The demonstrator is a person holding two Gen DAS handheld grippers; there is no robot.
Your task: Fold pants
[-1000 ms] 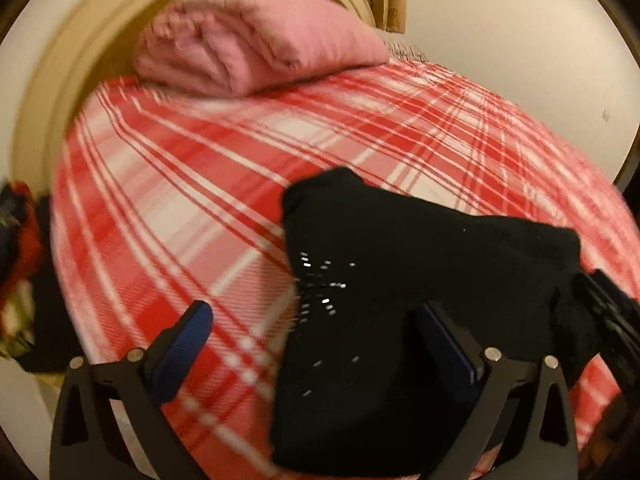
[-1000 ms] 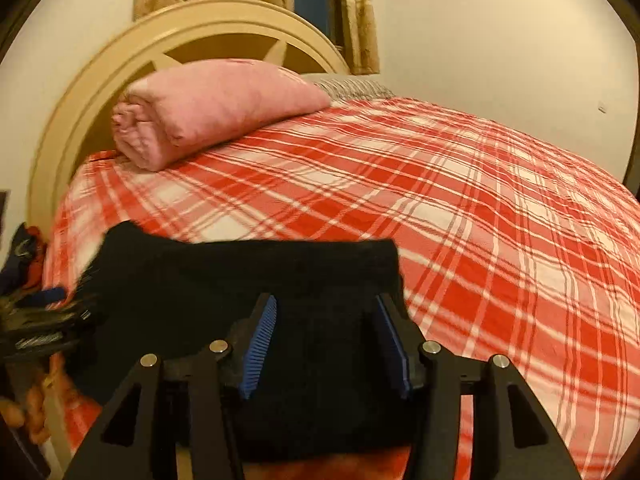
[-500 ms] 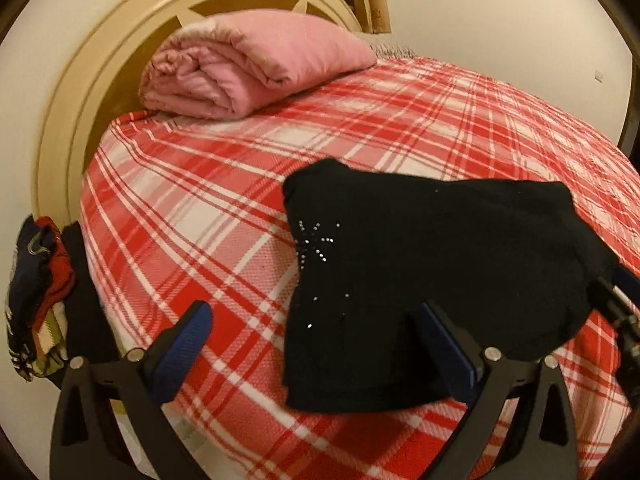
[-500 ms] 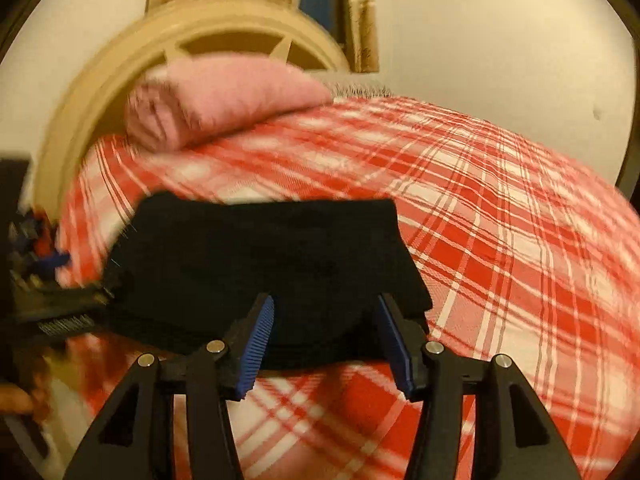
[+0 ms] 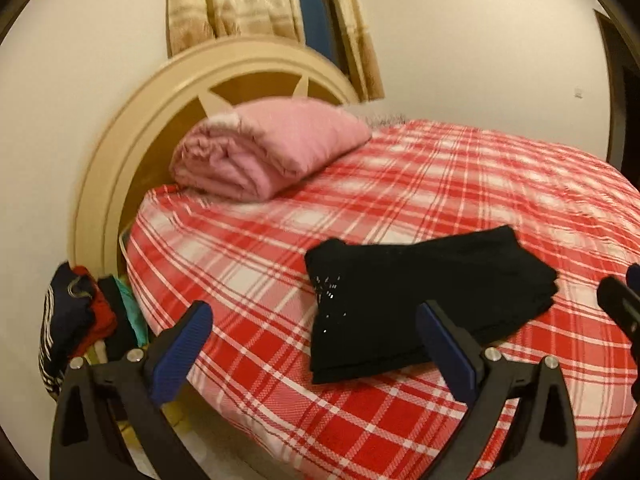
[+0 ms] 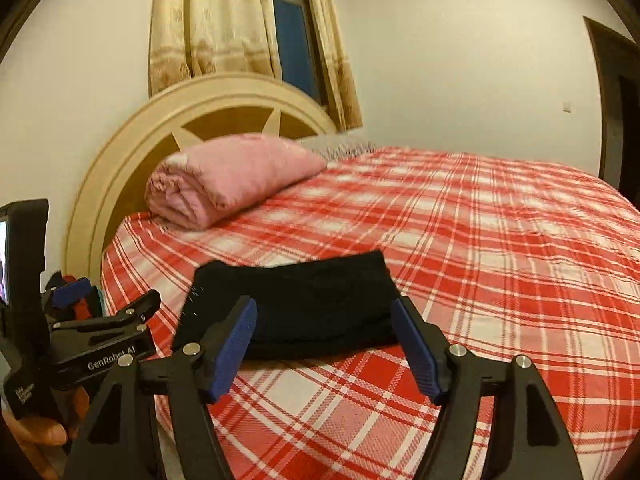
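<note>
Folded black pants (image 5: pixel 424 300), soft and limp, lie on the bed (image 5: pixel 460 184) at twelve o'clock of both wide, empty grippers; their thick folded edge looks easiest to pinch.

Black pants (image 5: pixel 424 300) with tiny white sparkles; red-and-white plaid sheet (image 5: pixel 460 184); pink blanket (image 5: pixel 268 148); cream headboard (image 6: pixel 120 160); beige curtains (image 6: pixel 208 20).

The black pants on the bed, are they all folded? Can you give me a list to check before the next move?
1. Black pants folded into a compact stack: ok.
2. Pants resting fully on the plaid bed, not hanging off: ok.
3. Left tool open, nothing gripped: ok.
4. Right tool jaws have just been opening, clear of the pants: ok.
5. Fold edges lined up neatly: cannot tell.
</note>
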